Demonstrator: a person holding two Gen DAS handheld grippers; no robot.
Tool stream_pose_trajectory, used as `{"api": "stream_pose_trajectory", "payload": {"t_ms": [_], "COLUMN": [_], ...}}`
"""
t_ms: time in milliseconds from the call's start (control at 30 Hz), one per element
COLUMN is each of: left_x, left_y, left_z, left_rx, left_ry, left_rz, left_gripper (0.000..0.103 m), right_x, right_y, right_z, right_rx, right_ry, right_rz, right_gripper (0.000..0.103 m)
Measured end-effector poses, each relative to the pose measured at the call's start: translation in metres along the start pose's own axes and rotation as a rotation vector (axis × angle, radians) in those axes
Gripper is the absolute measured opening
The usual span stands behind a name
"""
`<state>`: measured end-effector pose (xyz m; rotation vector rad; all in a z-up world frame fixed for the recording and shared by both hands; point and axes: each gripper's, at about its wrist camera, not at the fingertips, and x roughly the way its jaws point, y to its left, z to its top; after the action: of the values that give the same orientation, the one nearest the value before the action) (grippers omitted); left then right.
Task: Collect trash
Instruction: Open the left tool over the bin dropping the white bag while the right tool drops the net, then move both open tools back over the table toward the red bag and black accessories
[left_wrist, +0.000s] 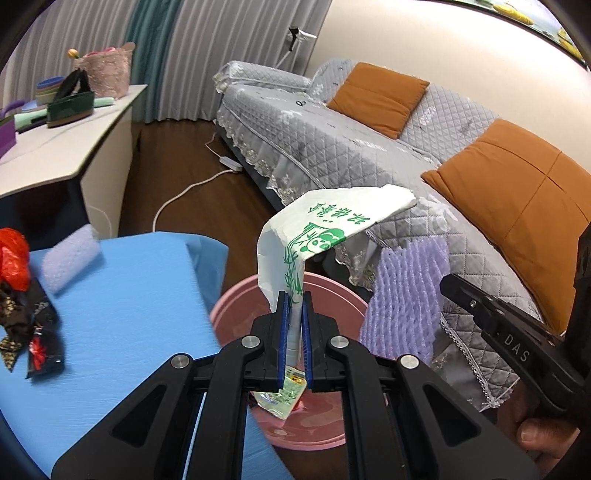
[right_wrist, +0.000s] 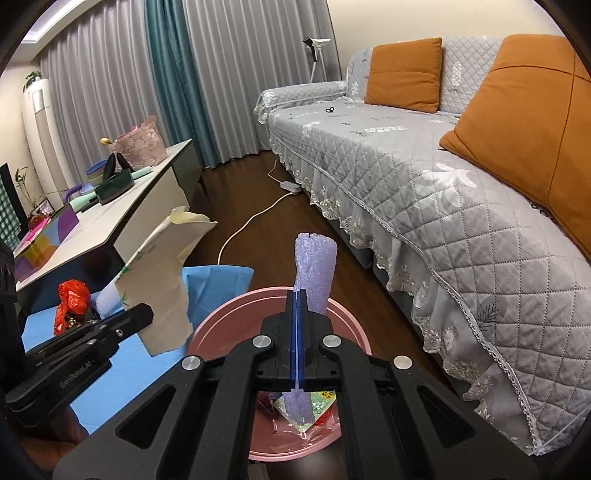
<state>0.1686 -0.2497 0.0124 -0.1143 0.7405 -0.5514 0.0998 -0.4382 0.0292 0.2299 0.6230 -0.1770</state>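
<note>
The left tool (left_wrist: 294, 332) was clenched on a white paper bag printed with a green panda (left_wrist: 317, 236), held above the round pink plastic bin (left_wrist: 332, 288). The right tool (right_wrist: 297, 339) gripped a lilac foam net sleeve (right_wrist: 314, 273) over the same bin, where a few wrappers already lay. Neither piece had been dropped in. On the blue-covered counter (left_wrist: 122, 314) a crumpled red plastic bag (left_wrist: 13, 258), a dark snack wrapper (left_wrist: 40, 339) and a pale lilac foam pad (left_wrist: 70, 258) remained, so the collecting looked roughly half done.
</note>
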Motion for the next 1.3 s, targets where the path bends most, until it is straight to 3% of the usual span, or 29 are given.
{"api": "stream_pose_trajectory", "payload": {"t_ms": [67, 167, 300, 700, 1300], "left_x": [0.004, 0.004, -0.008, -0.072, -0.160], "left_y": [-0.002, -0.001, 0.003, 0.034, 0.121], "left_z": [-0.001, -0.001, -0.002, -0.001, -0.025], "left_rx": [-0.002, -0.013, -0.015, -0.011, -0.047], "left_ry": [0.020, 0.034, 0.020, -0.060, -0.149], "left_rz": [-0.007, -0.004, 0.012, 0.070, 0.218], "left_gripper": [0.010, 0.027, 0.029, 0.029, 0.029], "right_x": [0.000, 0.002, 0.004, -0.009, -0.026], "right_y": [-0.001, -0.003, -0.005, 0.016, 0.101], "right_z": [0.000, -0.001, -0.002, 0.000, -0.003], "right_rx": [0.002, 0.010, 0.024, 0.009, -0.112], "right_ry": [0.004, 0.021, 0.032, -0.003, -0.066], "right_rz": [-0.006, -0.011, -0.035, -0.034, 0.063], "right_gripper": [0.005, 0.005, 0.039, 0.039, 0.039]}}
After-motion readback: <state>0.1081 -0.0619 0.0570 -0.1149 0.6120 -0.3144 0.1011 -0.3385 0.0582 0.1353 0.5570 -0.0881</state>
